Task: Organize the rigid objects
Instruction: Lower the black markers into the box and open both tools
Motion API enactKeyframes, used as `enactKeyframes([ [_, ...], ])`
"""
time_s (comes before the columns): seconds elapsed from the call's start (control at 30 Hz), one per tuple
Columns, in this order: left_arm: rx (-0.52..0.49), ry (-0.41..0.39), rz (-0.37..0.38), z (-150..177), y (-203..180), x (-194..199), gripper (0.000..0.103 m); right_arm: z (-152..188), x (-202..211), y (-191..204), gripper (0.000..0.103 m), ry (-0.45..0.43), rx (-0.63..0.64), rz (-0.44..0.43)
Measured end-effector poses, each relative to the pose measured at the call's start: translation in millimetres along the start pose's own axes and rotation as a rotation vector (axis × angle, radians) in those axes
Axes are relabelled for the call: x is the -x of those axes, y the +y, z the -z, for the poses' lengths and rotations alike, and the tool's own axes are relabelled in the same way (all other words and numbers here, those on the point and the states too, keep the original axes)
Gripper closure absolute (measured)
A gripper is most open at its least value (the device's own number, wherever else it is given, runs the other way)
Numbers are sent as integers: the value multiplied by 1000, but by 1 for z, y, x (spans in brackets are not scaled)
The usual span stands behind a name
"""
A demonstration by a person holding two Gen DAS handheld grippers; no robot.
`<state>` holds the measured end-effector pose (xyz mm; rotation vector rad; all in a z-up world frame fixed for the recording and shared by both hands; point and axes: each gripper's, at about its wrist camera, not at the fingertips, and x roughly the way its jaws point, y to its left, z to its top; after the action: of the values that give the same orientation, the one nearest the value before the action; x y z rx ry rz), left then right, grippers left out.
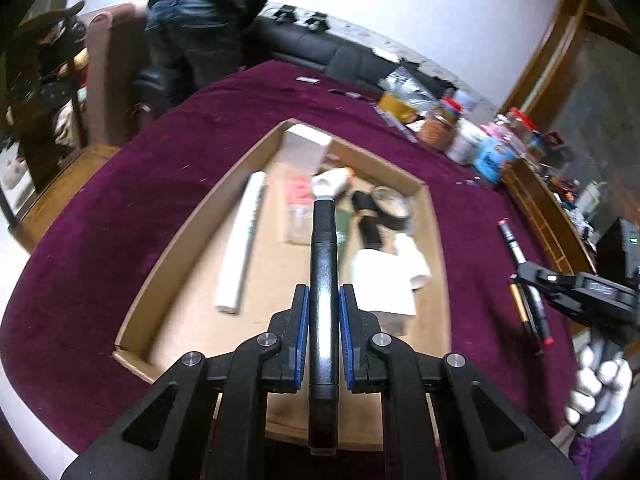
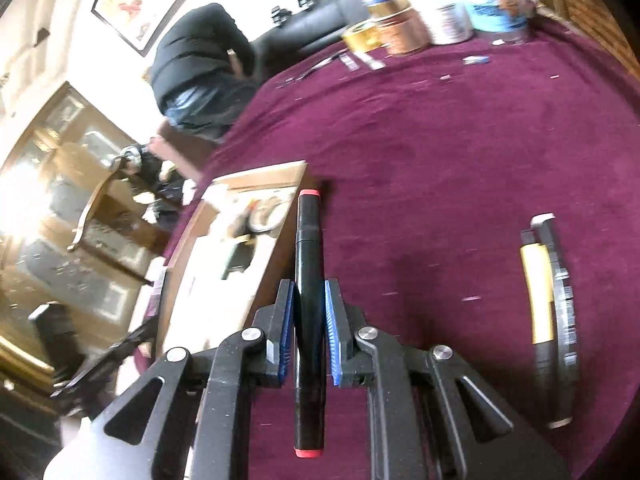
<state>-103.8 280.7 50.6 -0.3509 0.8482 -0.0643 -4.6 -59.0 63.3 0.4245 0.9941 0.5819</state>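
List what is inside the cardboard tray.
In the cardboard tray lie a long white tube, a white box, a clear packet with red print, a white bottle, black pieces and folded white paper. The held marker hides a strip of the middle.

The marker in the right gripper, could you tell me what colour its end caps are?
Red end caps on a black marker, clearest in the right wrist view.

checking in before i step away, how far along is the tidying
Done: the cardboard tray already holds several items. In hand: the left gripper grips a black pen above it; the right gripper grips a red-capped marker. Left: two pens still on the cloth.
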Motion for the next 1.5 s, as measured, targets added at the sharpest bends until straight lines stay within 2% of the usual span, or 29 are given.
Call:
enactKeyframes([
  [0.1, 7, 21, -25, -1, 8, -10, 91, 2, -15, 20, 90, 47, -8, -84],
  [0.27, 6, 62, -33, -11, 14, -27, 91, 11, -46, 58, 90, 119, 19, -163],
  [0.47, -4, 87, -56, -17, 14, -44, 91, 27, -85, 99, 90, 198, 61, -202],
  [0.6, 14, 105, -60, -17, 18, -49, 91, 38, -110, 113, 90, 249, 78, -202],
  [0.7, 23, 89, -36, -15, 20, -40, 85, 46, -123, 119, 90, 272, 98, -186],
  [0.77, 36, 65, -29, -14, 22, -29, 68, 49, -128, 122, 90, 280, 122, -165],
  [0.83, 54, 33, -21, -14, 24, -16, 58, 53, -135, 126, 90, 283, 146, -137],
  [0.97, 85, -17, -28, -13, 31, 5, 44, 59, -139, 129, 90, 274, 211, -59],
  [1.07, 95, -37, -41, -13, 36, 12, 43, 61, -145, 132, 90, 269, 242, -15],
  [1.2, 104, -40, -49, -13, 38, 13, 42, 64, -140, 139, 89, 207, 329, 72],
  [1.27, 109, -37, -51, -13, 39, 12, 39, 64, -136, 142, 89, 187, 349, 72],
  [1.5, 112, -31, -63, -11, 36, 12, 39, 54, -117, 132, 82, 127, 331, 56],
])
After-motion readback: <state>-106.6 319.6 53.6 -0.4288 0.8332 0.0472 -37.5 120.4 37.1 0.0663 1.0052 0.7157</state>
